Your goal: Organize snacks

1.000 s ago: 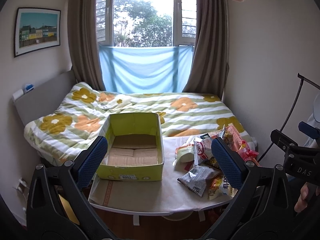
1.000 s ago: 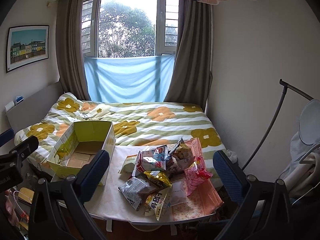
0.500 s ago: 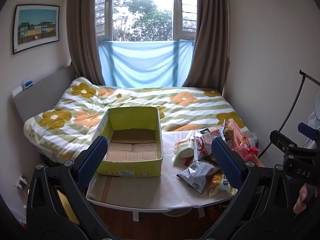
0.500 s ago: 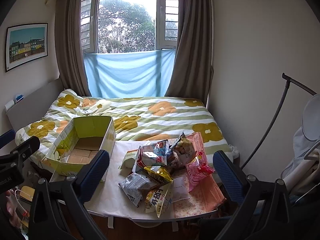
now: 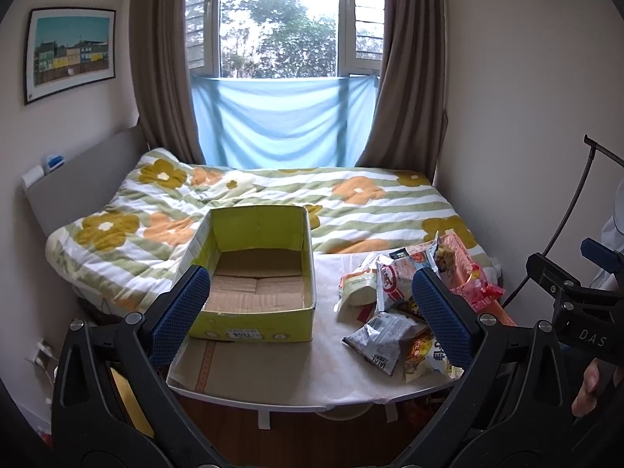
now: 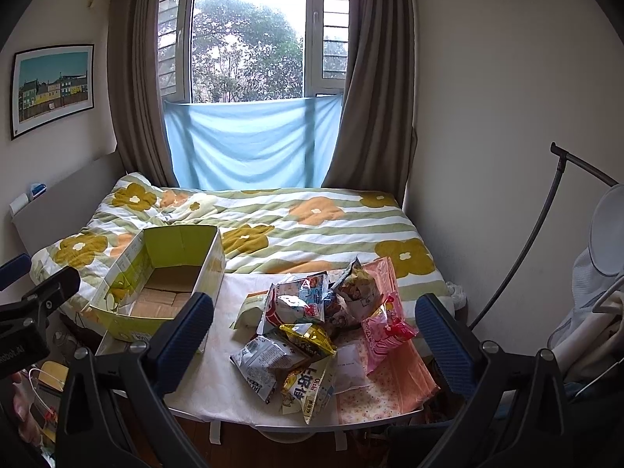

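An open yellow-green cardboard box (image 5: 257, 273) (image 6: 163, 284) stands empty on the left of a small white table (image 5: 273, 366) (image 6: 218, 386). A pile of snack bags (image 5: 401, 304) (image 6: 312, 331) lies on the table's right half: a grey bag (image 6: 265, 358), a yellow bag (image 6: 308, 339), a pink bag (image 6: 384, 325), a white-red bag (image 6: 296, 304). My left gripper (image 5: 310, 312) is open and empty, held back from the table in front of the box. My right gripper (image 6: 314, 335) is open and empty, held back in front of the pile.
A bed with a flowered quilt (image 5: 273, 202) lies directly behind the table. A wall and a dark metal stand (image 6: 546, 234) are on the right. Curtains and a window are at the back. Wooden floor shows under the table's front edge.
Both grippers have tilted down and drawn slightly closer to the table; box and snacks sit lower and larger in view. Nothing on the table has moved.
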A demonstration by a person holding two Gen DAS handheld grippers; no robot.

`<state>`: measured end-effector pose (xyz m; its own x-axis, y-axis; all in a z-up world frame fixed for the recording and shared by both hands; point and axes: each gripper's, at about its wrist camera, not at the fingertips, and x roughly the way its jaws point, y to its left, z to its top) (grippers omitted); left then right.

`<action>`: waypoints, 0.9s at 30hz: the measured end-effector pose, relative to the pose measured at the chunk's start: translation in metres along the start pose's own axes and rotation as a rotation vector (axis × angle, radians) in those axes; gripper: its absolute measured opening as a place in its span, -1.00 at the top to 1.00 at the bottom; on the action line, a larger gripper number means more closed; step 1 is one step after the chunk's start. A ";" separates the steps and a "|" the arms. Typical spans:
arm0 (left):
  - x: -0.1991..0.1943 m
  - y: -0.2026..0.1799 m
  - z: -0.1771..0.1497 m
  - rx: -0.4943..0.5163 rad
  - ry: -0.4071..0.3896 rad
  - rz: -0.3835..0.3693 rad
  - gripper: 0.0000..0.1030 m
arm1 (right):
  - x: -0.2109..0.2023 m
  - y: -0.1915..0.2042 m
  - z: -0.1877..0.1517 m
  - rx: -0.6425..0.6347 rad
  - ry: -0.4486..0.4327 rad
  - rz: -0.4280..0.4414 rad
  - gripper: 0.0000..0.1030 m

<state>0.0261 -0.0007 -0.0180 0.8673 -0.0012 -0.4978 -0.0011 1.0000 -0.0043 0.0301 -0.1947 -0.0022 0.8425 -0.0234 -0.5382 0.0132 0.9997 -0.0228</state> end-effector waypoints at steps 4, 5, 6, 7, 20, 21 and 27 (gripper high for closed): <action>-0.001 -0.001 0.002 0.003 0.002 -0.001 -0.99 | 0.000 0.000 0.000 -0.001 0.000 -0.001 -0.99; 0.000 -0.002 0.003 0.002 0.002 -0.002 -0.99 | 0.000 0.000 0.000 -0.001 -0.001 -0.002 -0.99; -0.001 -0.002 0.003 0.002 0.002 -0.004 -0.99 | 0.000 0.000 0.000 -0.001 -0.001 -0.001 -0.99; -0.001 -0.003 0.003 0.002 0.002 -0.004 -0.99 | 0.000 0.000 0.000 -0.001 -0.002 -0.001 -0.99; -0.001 -0.005 0.003 0.002 0.001 -0.004 -1.00 | 0.000 -0.002 0.002 0.002 -0.002 0.000 -0.99; -0.001 -0.004 0.003 0.001 0.000 -0.004 -0.99 | 0.000 -0.001 0.002 0.001 -0.001 0.000 -0.99; -0.001 -0.004 0.002 -0.005 -0.003 -0.004 -0.99 | -0.001 -0.002 0.004 0.002 0.000 0.003 -0.99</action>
<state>0.0260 -0.0049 -0.0157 0.8686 -0.0051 -0.4955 -0.0002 0.9999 -0.0105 0.0313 -0.1968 0.0013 0.8423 -0.0201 -0.5386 0.0118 0.9998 -0.0189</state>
